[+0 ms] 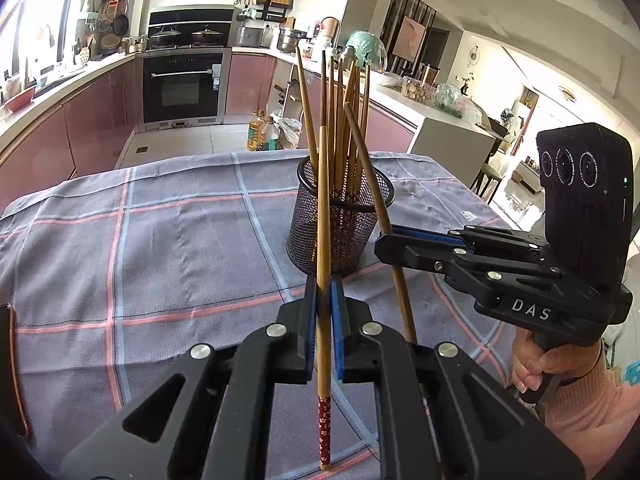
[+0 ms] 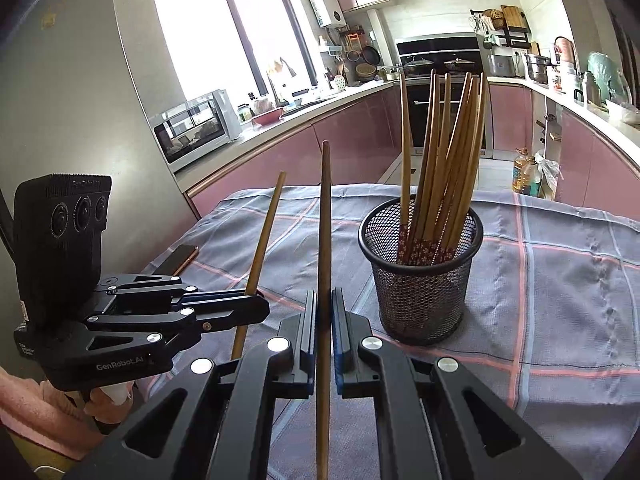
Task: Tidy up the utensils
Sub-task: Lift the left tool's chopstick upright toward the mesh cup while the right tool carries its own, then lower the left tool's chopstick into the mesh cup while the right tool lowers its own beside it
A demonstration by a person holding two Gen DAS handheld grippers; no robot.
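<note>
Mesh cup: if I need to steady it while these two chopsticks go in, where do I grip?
Probably low on the mesh cup wall, from the open right side. The chopsticks in the cup fan up past the rim, so a top approach would knock them. Both the left gripper and right gripper are shut on a chopstick each, so free one first.

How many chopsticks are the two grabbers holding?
2. One chopstick is clamped upright in the left gripper; another chopstick is clamped in the right gripper. More stand in the mesh cup.
</note>
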